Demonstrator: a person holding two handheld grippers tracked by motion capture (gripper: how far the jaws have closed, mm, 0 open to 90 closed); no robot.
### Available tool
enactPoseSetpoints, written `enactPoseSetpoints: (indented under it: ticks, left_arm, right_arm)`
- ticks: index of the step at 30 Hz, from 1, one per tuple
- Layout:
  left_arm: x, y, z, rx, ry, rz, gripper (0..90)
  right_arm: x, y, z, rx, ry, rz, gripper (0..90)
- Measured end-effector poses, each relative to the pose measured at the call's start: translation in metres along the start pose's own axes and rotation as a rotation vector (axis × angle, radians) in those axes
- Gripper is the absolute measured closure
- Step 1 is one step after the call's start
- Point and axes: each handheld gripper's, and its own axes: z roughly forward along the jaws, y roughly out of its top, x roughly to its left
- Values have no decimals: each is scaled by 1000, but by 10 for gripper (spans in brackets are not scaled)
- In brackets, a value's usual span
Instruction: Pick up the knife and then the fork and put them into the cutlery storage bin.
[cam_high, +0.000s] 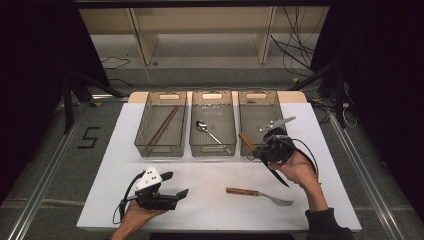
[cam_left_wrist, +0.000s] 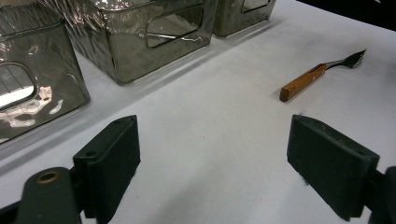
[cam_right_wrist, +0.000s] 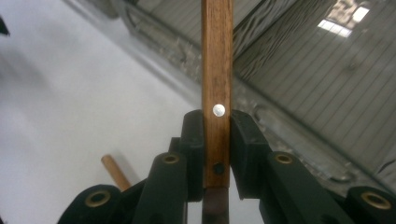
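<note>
Between the right gripper's (cam_right_wrist: 216, 140) jaws, clamped tight: knife (cam_high: 246, 141) with a brown wooden handle and one silver rivet, handle pointing past the fingertips toward the right-hand bin (cam_high: 258, 98). Left gripper (cam_left_wrist: 212, 163) low over the white table (cam_left_wrist: 210, 121), jaws spread wide, holding nothing; ahead and right of it, wooden-handled fork (cam_left_wrist: 322, 74) lying flat

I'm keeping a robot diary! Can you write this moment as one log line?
right gripper: shut on wooden-handled knife, at right bin | left gripper: open, empty | fork: on table
</note>
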Motion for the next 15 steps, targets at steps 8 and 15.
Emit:
enactPoseSetpoints:
  ticks: [8, 15]
  left_arm:
    - [0, 0, 0, -1, -1, 3, 169]
    - [1, 0, -1, -6, -3, -1, 169]
  right_arm:
    - [-18, 31, -3, -34, -29, 39, 772]
    - [-38, 57, 1, -38, -50, 87, 771]
